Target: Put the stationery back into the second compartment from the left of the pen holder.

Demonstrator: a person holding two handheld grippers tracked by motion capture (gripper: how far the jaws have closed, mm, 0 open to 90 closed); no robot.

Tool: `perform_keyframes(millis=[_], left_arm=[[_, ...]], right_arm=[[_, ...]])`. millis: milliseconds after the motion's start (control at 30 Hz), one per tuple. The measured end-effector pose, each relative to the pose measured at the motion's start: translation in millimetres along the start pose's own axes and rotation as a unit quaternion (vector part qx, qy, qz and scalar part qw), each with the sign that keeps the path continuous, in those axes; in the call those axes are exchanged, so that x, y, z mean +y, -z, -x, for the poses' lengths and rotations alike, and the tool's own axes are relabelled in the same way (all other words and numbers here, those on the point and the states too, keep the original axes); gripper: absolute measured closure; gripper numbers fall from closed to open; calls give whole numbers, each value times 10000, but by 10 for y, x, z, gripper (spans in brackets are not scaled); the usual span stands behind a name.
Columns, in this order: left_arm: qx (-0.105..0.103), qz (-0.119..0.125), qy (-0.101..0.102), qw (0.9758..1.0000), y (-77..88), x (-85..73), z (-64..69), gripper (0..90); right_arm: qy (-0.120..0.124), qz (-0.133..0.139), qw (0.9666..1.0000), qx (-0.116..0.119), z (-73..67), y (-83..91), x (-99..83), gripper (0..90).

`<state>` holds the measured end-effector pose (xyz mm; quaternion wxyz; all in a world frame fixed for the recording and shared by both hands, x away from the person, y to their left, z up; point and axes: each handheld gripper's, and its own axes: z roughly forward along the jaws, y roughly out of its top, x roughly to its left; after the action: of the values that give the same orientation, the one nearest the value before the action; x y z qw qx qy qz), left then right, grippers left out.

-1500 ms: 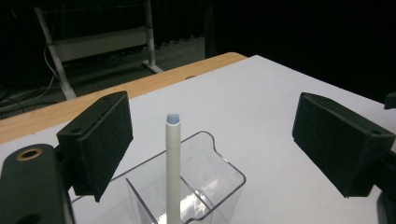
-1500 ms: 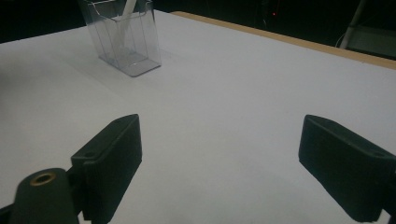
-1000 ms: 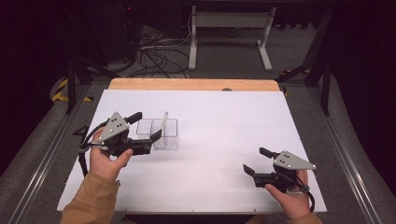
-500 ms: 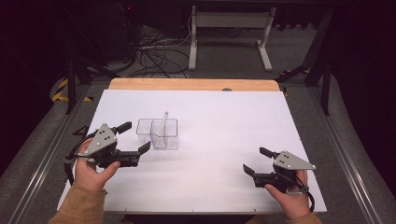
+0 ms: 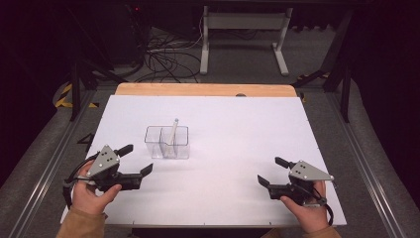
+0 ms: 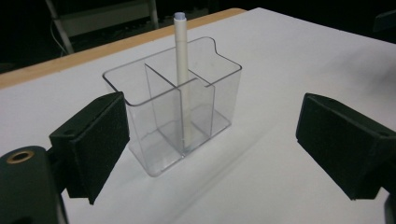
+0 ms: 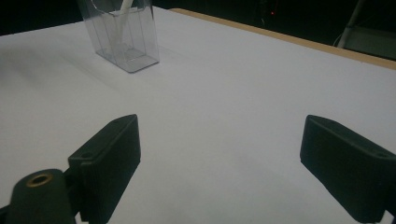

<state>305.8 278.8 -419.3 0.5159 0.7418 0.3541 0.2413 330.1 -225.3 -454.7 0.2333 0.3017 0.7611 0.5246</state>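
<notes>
Here my left gripper [image 5: 136, 158], jaws wide, sees three compartments in one clear plastic organiser [image 6: 173, 105], one white pen [image 6: 183, 74]; right gripper [image 5: 267, 171] equally wide.

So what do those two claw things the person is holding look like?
Each gripper, left and right, is black, with two flat, blocky black jaws lined with dark pads. A grey three-cornered plate with small dark dots sits on top of each. A black cable loops away from each one. A brass-coloured ring sits near one jaw. The person wears tan sleeves.
</notes>
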Motion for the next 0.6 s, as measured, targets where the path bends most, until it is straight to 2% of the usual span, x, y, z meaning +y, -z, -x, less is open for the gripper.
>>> perform_keyframes(millis=[67, 167, 267, 367, 600], left_arm=[[-22, -9, 31, 10000, -10, -46, -6, 108], [0, -102, -65, 9999, -29, -125, -22, 107], [-119, -88, -113, 9998, -42, -204, -36, 108], [-87, -142, -212, 9996, -57, -280, -48, 107], [2, -200, -98, 9998, -71, -417, -125, 107]], right_arm=[[6, -4, 10000, 4, 1, 0, -1, 133], [2, -14, 10000, 5, 5, 0, -8, 133], [-7, -31, 10000, 10, 8, -3, -16, 133], [7, -38, 10000, 9, 8, -3, -20, 132], [35, -64, 10000, 24, 7, -20, -37, 132]])
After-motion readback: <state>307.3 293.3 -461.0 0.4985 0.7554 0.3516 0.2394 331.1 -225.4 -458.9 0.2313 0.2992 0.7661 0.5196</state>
